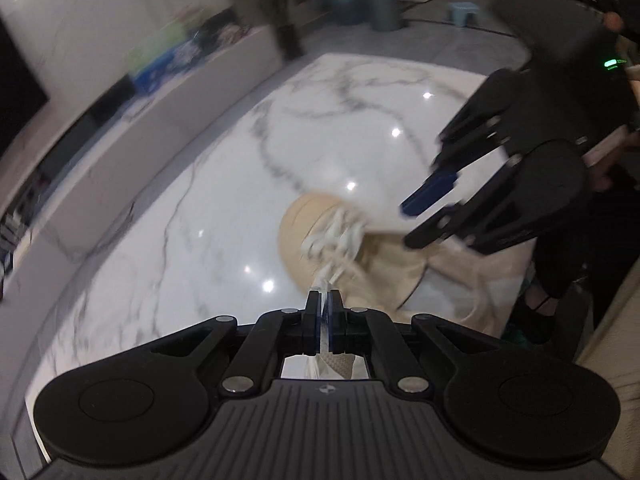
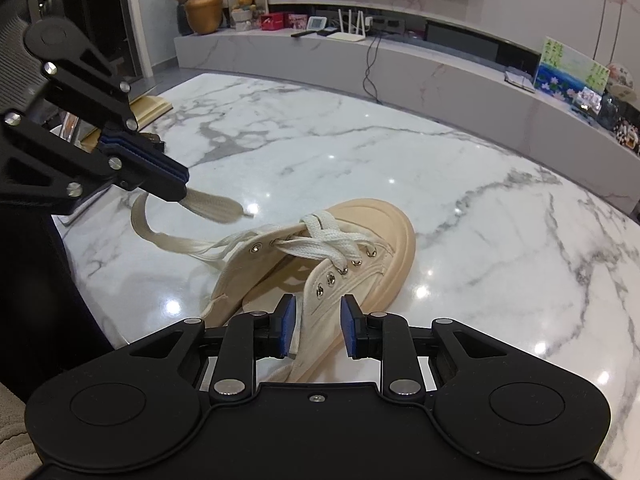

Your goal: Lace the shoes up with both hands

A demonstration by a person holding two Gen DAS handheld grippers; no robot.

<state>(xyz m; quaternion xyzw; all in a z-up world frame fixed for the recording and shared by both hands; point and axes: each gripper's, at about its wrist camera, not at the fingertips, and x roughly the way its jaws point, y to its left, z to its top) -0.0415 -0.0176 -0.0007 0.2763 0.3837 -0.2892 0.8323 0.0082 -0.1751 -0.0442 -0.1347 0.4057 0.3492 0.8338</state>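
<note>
**Ana:** Left gripper (image 2: pixel 182 190) is clamped on the free end of the lace (image 2: pixel 216 208), lifted off to the side of the shoe (image 2: pixel 320 264). Right gripper (image 2: pixel 318 326) straddles the near eyelet flap (image 2: pixel 326 292), pads apart on either side; I can't tell whether they press the canvas.

**Ben:** So where's the risk?

**Ana:** A short tail of lace pokes past the left pads. My guess is that a hard tug could slip it out, and the threading would need a fresh pinch. The lace also loops slack between that gripper and the eyelets (image 2: pixel 340 270); it could snag on itself or twist.

**Ben:** And the shoe?

**Ana:** It lies just ahead of the right gripper, toe pointing away, only the front eyelets crossed. If the right pads aren't truly holding the flap, a pull on the lace would likely drag the shoe across the table.

**Ben:** Slippery top?

**Ana:** Glossy white marble table (image 2: pixel 500 208), grey veins, ceiling lights mirrored in it. Little friction, I'd judge.

**Ben:** Beyond it?

**Ana:** A long marble console (image 2: pixel 400 68) with a router, a gold vase (image 2: pixel 203 13), small frames, and a dark screen above.
</note>
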